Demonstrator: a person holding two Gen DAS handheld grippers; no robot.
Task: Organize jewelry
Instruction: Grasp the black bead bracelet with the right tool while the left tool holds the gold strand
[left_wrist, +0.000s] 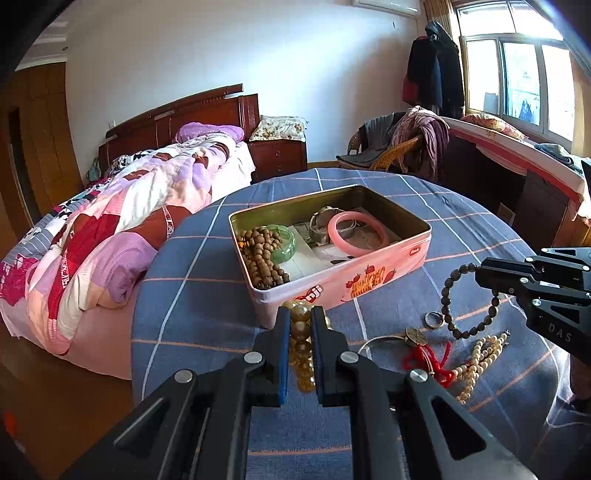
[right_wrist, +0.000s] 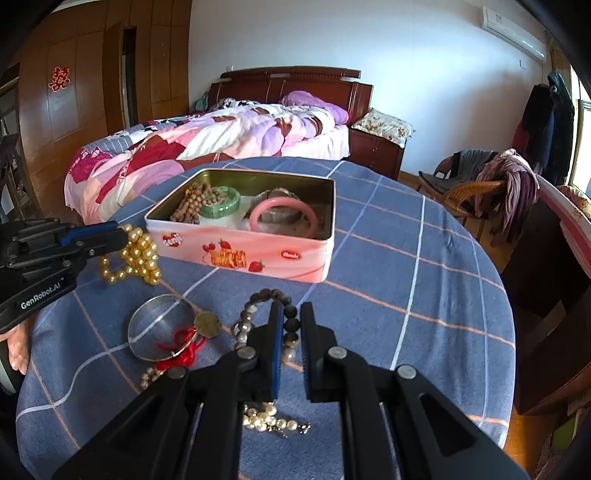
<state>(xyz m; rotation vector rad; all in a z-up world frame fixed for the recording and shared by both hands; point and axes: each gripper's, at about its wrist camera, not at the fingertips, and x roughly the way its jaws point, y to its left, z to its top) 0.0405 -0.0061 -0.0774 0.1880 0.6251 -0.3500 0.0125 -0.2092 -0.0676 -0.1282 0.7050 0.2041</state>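
An open pink tin (left_wrist: 369, 273) sits on the blue checked tablecloth. It holds a brown bead strand (left_wrist: 258, 258), a green bangle (left_wrist: 284, 243), a pink bangle (left_wrist: 356, 232) and a silver piece (left_wrist: 321, 221). Just in front of the tin, my left gripper (left_wrist: 300, 312) is shut on a golden bead bracelet (left_wrist: 301, 347). The right wrist view shows that left gripper (right_wrist: 123, 238) at the tin's left corner, with the golden beads (right_wrist: 136, 254) hanging from it. My right gripper (right_wrist: 291, 314) is shut on a dark bead bracelet (right_wrist: 258, 295). In the left wrist view that dark bracelet (left_wrist: 443, 295) dangles from the right gripper (left_wrist: 482, 276).
Loose on the cloth lie a silver ring (left_wrist: 433, 319), a thin silver bangle (right_wrist: 155, 325) with a coin (right_wrist: 207, 323) and red cord, and a cream bead strand (left_wrist: 480, 358). A pearl strand (right_wrist: 269, 419) lies under my right gripper. A bed (left_wrist: 110, 229) stands left of the table, and a chair (left_wrist: 391, 155) piled with clothes stands behind it.
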